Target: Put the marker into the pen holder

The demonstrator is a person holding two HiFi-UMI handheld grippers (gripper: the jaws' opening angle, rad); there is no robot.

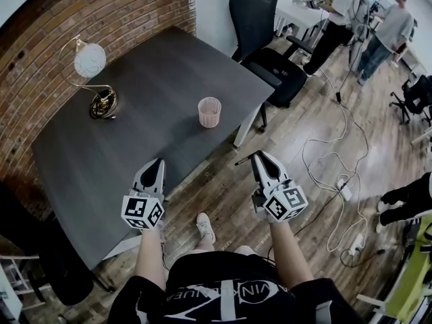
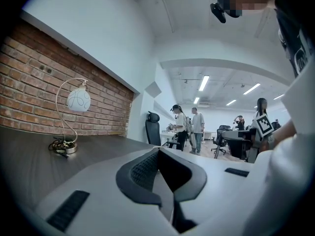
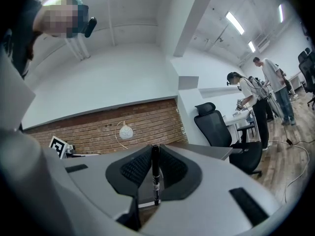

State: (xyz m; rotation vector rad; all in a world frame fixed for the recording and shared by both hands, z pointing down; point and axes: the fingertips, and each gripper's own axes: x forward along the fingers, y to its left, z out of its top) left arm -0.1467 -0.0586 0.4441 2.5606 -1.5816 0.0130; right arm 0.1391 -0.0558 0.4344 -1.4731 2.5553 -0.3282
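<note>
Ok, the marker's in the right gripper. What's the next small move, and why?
Probably carry the right gripper forward and to the left until it is above the pen holder. Its jaws are clamped on the marker, but it hangs over the floor beside the table, and the pen holder stands apart from it, upright with its mouth open.

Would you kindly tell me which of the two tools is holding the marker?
The right tool, at the head view's right: a black marker stands pinched between its jaws. The left tool has its jaws shut on nothing.
</note>
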